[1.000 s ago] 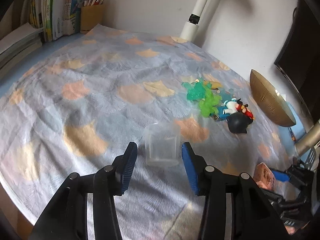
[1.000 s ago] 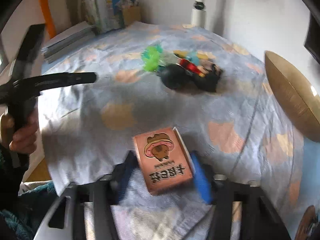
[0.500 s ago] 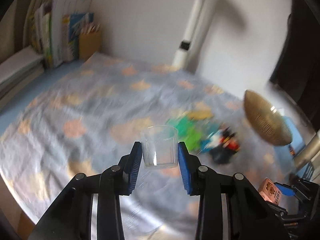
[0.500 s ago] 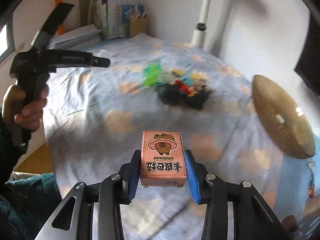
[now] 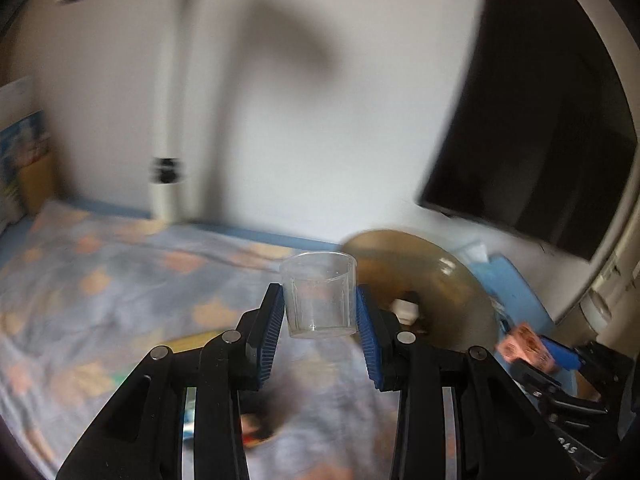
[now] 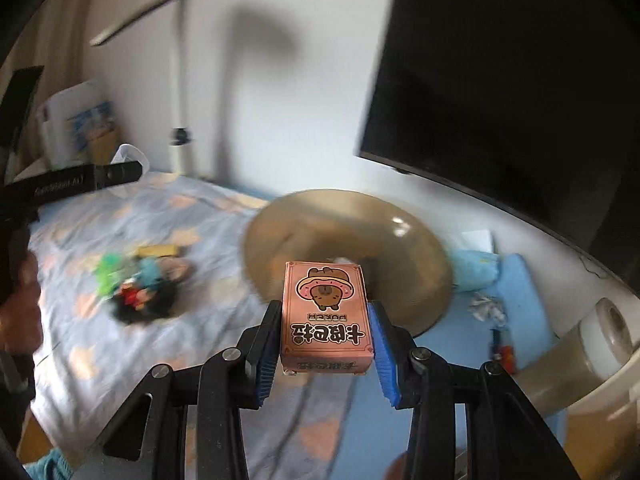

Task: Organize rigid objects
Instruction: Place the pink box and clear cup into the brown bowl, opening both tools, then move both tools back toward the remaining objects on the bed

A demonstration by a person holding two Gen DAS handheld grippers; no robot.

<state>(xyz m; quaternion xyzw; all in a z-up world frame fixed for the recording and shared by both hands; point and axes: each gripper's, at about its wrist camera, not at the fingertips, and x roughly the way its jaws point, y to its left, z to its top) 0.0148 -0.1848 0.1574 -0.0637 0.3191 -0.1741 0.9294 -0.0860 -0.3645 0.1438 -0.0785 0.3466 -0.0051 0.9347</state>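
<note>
Left hand-held gripper (image 5: 319, 312) is clamped on a clear plastic cup (image 5: 319, 294), blue pads on both sides, cup upright and lifted clear of the surface. Right hand-held gripper (image 6: 325, 330) is clamped on a pink card box (image 6: 326, 316) with a cartoon animal on the face, also held off the surface; its jaws were just closing onto it, same for the left on the cup. In the left wrist view the box and right gripper show at the lower right edge. Below both: a bench covered by a blue-grey cloth (image 6: 192, 216) with orange patches, bare blue top exposed toward the right. Round golden woven bowl (image 6: 348, 236) sits just beyond both held things, blurred. Pile of small toys (image 6: 140, 284) lies on the cloth left of the bowl, well apart from the box. Room: white wall, white lamp pole (image 5: 166, 184) at the back edge, dark screen (image 6: 500, 92) on the right, books (image 6: 80, 120) stacked at far left. Both views have motion blur.
</note>
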